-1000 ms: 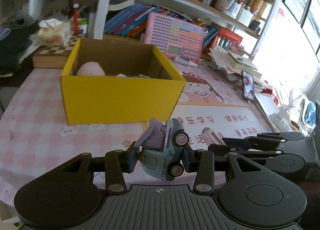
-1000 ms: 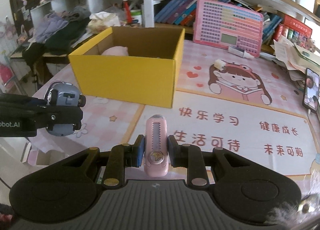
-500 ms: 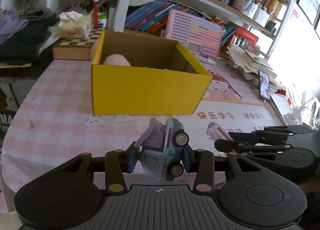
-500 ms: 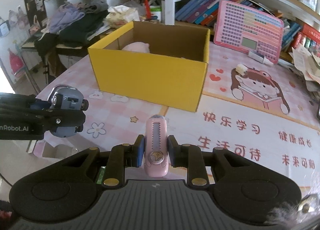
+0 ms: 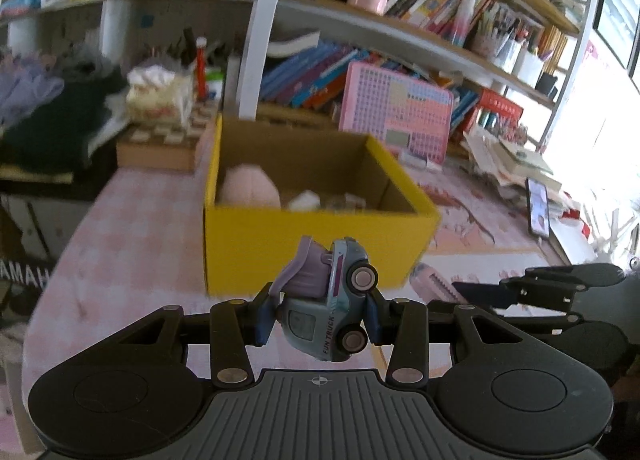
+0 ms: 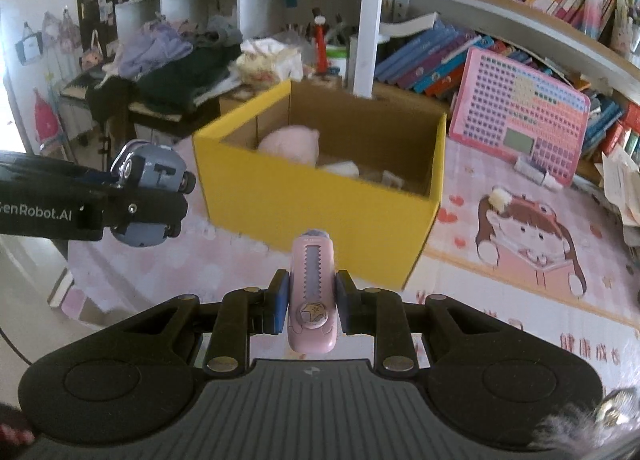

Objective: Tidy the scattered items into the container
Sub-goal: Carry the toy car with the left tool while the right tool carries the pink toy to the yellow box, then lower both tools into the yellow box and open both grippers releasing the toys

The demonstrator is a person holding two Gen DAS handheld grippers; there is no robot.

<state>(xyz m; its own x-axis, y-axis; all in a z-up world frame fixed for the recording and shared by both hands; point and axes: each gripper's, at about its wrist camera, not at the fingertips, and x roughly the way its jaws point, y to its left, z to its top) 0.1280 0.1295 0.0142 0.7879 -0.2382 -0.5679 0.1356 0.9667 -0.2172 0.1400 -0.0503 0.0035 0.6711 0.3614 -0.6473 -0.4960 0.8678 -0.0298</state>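
The left gripper (image 5: 320,314) is clamped on a toy truck (image 5: 326,308). The truck sits tilted between the fingers (image 5: 262,318), wheels turned toward the right finger, and is held in the air in front of the near wall of the yellow box (image 5: 312,248). The right gripper (image 6: 311,302) is clamped on a pink utility knife (image 6: 311,292), gripped across its narrow sides near the slider end, its tip pointing toward the box (image 6: 320,195). Both items are clear of the counter (image 6: 520,300).

Handling judgement: the truck appears to be light, rigid plastic with rounded, smooth sides. The grip across the body works, but the wheels and curved shell give little flat contact, so the truck may rotate or slip. The knife appears light, stiff and flat-sided; a mid-body grip across the long edges is stable. Neither item looks fragile.

The box is open at the top and already contains a pink plush toy (image 6: 290,143) and some small white items. Each item should be released only once above the opening, beyond the near wall.
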